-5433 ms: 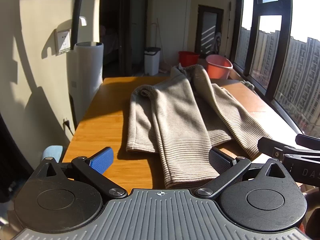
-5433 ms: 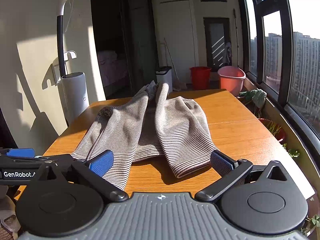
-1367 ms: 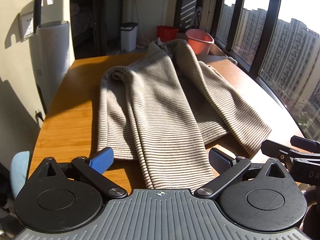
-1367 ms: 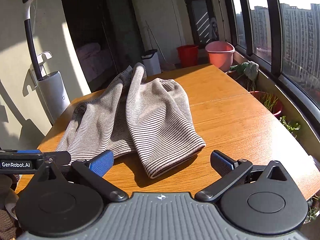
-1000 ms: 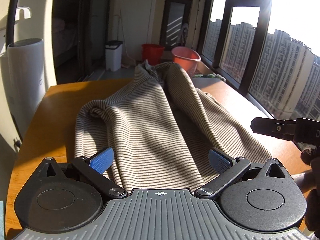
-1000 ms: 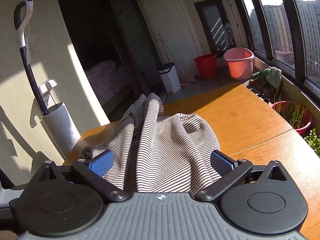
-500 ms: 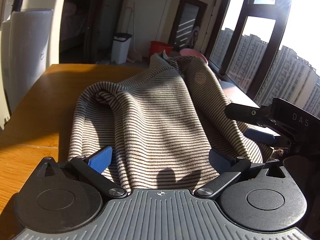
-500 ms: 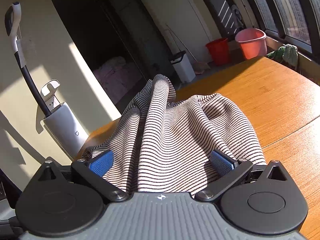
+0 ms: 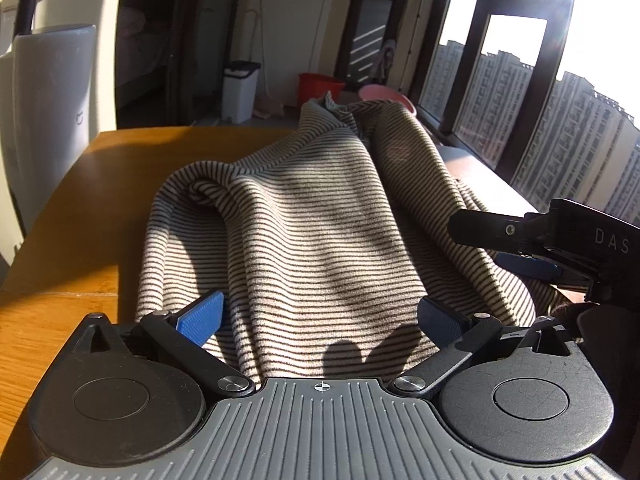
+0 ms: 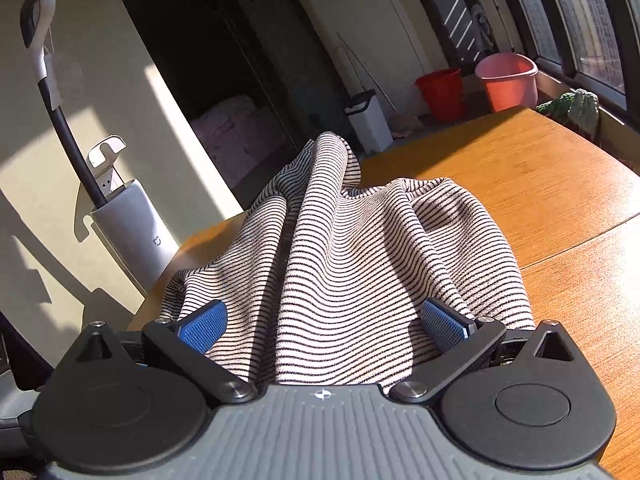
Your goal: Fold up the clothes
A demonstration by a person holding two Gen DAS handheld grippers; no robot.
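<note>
A beige pair of trousers with thin dark stripes lies on the wooden table, its two legs running toward me. My left gripper is open, blue pads either side of the near end of the left leg. My right gripper is open too, and the near end of the right leg fills the gap between its pads. In the left wrist view the right gripper shows at the right edge, over the other leg. The hems are hidden under the gripper bodies.
A white cylindrical vacuum dock stands at the table's left side. Beyond the far edge are a white bin, a red bucket and a pink bucket. Windows line the right; bare wood lies right of the trousers.
Both grippers have come down and forward from the table's near edge until each leg end sits between open pads. The trousers themselves have not shifted.
</note>
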